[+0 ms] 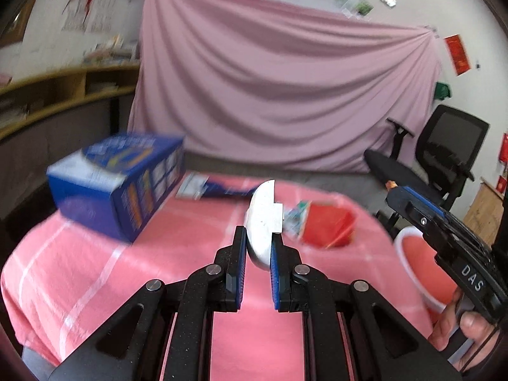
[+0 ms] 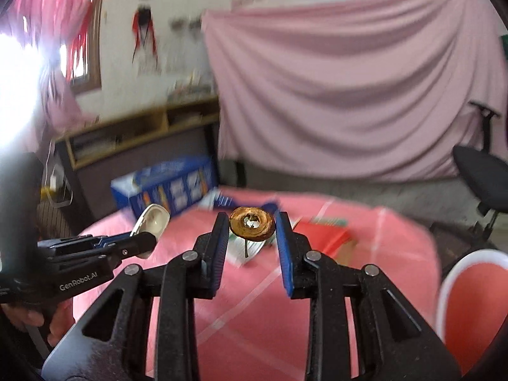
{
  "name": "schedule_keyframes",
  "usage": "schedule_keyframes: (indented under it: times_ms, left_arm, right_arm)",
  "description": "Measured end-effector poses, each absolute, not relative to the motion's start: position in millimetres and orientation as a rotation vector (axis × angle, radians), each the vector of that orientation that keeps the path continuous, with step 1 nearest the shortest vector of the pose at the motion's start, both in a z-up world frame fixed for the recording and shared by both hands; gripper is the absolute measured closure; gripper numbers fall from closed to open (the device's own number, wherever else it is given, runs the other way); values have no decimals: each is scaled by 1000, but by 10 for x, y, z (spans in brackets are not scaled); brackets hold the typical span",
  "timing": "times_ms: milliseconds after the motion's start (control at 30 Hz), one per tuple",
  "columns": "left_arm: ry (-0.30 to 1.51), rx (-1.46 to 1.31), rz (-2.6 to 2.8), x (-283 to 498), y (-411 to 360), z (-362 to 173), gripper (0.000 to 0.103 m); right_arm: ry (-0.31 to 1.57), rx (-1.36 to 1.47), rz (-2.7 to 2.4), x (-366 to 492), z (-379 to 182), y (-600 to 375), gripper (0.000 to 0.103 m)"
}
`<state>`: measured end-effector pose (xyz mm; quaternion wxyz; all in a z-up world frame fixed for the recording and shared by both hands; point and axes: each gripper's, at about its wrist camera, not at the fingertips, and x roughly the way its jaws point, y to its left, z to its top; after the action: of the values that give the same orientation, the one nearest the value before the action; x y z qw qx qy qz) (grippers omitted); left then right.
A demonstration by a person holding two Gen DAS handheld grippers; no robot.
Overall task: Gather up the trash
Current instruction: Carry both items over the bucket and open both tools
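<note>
My right gripper [image 2: 252,226] clamps a browned fruit slice [image 2: 252,224], my left gripper [image 1: 257,247] a white scrap [image 1: 263,222]; the red bin [image 2: 473,298] sits low right, nearer my right hand.

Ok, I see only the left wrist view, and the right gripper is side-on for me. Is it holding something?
Observer: Yes. The right gripper is shut on a brown ring-shaped scrap; a thin stem hangs under it.
Operator: And the white piece in my left gripper, I see it only edge-on. What shape is it?
Observer: In the right wrist view, the white piece in the left gripper is hollow, like a shallow shell.
</note>
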<state>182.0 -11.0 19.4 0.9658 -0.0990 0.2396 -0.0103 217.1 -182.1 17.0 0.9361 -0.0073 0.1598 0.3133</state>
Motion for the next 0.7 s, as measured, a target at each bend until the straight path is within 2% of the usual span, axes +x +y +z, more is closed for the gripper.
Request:
schedule_keyframes:
  times_ms: [433,700]
  left_arm:
    - [235,-37,-201,1842,-1044,865,92]
    - [229,33,-344,2135,-1782,949,92]
  right_arm:
    - [14,161,380,1786,601,-2886,54]
    - [-10,246,235,1775,646,-3465,54]
